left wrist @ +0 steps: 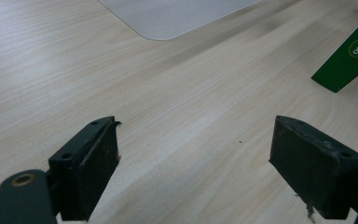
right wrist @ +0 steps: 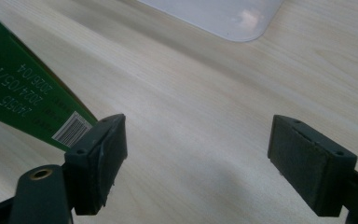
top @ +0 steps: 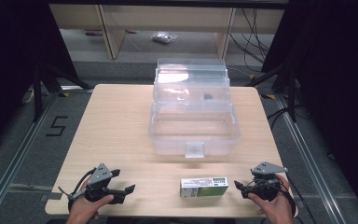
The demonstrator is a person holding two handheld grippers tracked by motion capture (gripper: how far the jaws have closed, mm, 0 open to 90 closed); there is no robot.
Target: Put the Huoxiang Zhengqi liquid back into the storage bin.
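I see both grippers resting near the front edge of a wooden table (top: pixel 121 121), with a small green and white carton (top: pixel 204 186) lying flat between them. The carton sits closer to the right gripper (top: pixel 242 186), just in front of a clear plastic box (top: pixel 193 135) whose lid stands open. The carton's long axis runs left to right, roughly parallel to the table's front edge, with the greener end pointing toward the right gripper.

The right gripper is released, jaws spread wide with nothing between them; in the right gripper view the carton's barcode end (right wrist: pixel 25 100) lies just beyond one jaw. The left gripper (top: pixel 128 190) is released too, with only bare tabletop between its jaws.

My worry: the carton is light and lies flat, so if I come in along its length, a jaw could shove it sideways rather than close on it. A grab near one end could let it pivot and clip the box's front wall.
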